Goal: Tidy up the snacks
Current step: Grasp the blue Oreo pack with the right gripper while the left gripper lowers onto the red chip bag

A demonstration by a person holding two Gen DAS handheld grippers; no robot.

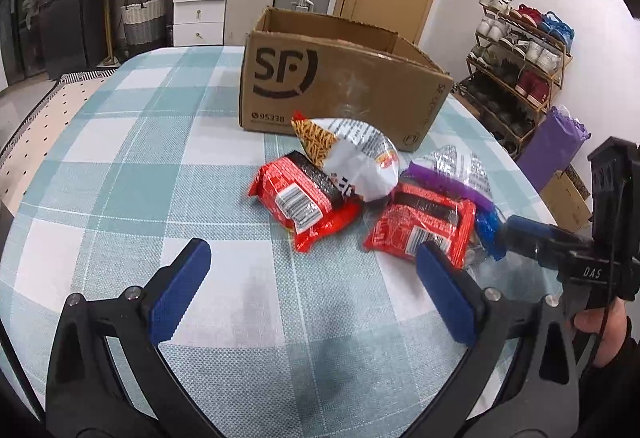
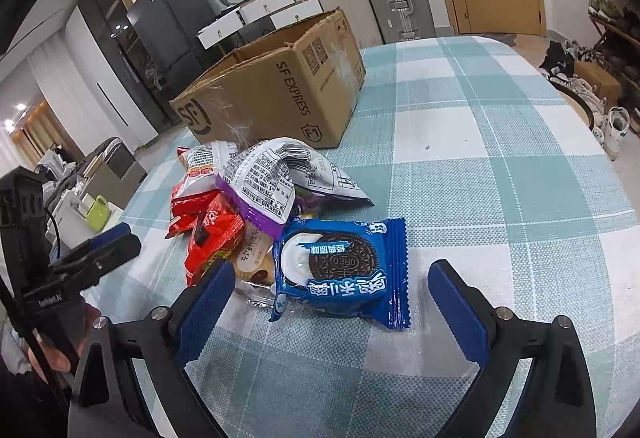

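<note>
1. A round bench (image 1: 132, 166) under a teal-and-white checked cloth stands in a living room, with drawers, suitcases and a wooden door behind it.
2. The left gripper (image 1: 312, 278) hangs with jaws spread wide and empty; the red packet (image 1: 304, 202) lies at its 12 o'clock.
3. The cardboard box (image 1: 340, 86), open-topped, sits beyond the pile, likely the destination.
4. A second red packet (image 1: 420, 226) touches the left gripper's right pad; closing there could drag two snacks.
5. The right gripper (image 2: 332, 294) is also wide and empty, the blue Oreo packet (image 2: 344, 270) between its pads.
6. Risk: its left pad overlaps a pale packet (image 2: 252, 258), so that may come along.
7. The grey-and-purple bag (image 2: 272, 182) leans on the heap and may slide.
</note>
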